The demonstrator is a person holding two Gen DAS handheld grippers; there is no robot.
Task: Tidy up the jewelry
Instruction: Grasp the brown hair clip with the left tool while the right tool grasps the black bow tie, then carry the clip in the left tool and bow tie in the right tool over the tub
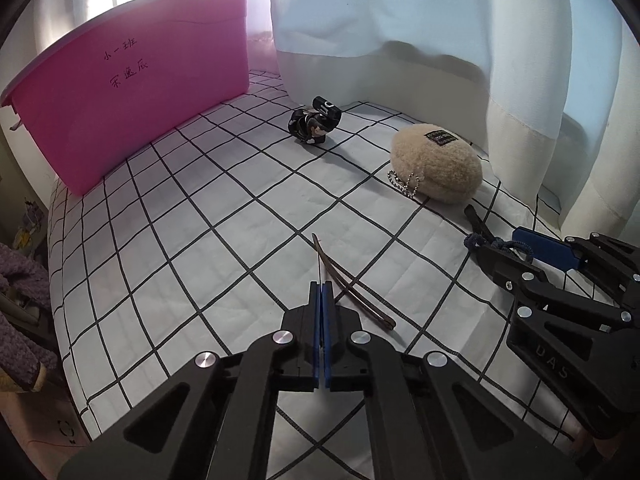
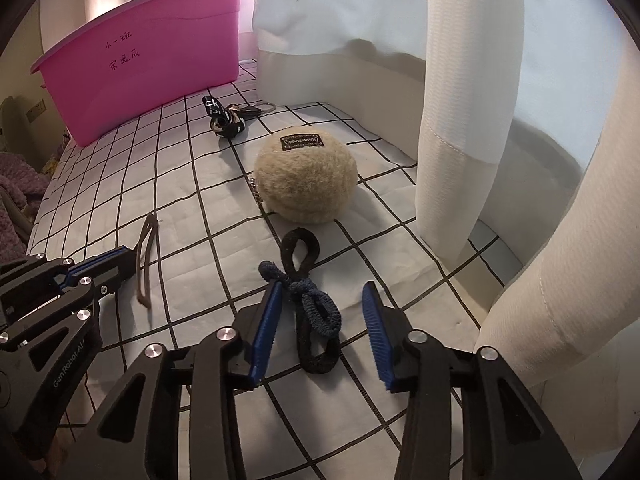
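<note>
On a surface covered with a white cloth (image 1: 224, 240) ruled in black squares, two hand-held tools work side by side. The left tool (image 1: 321, 292) is clenched, its blue pads pressed together on one thin arm of a brown hair clip (image 1: 352, 288) whose other arm rests on the cloth. The right tool (image 2: 324, 312) stands released, its jaws apart on either side of a knotted bundle of dark hair ties (image 2: 310, 296) lying flat between them; one pad sits just beside the knot, and the frames do not show it pressing. Beyond the ties rests a beige plush pouch (image 2: 306, 178) with a black label and a bead chain. Farther back, a black keychain figure (image 1: 314, 122) lies near a pink plastic bin (image 1: 132, 92) with handwritten characters. White curtains (image 2: 460, 120) hang along the far side.
</note>
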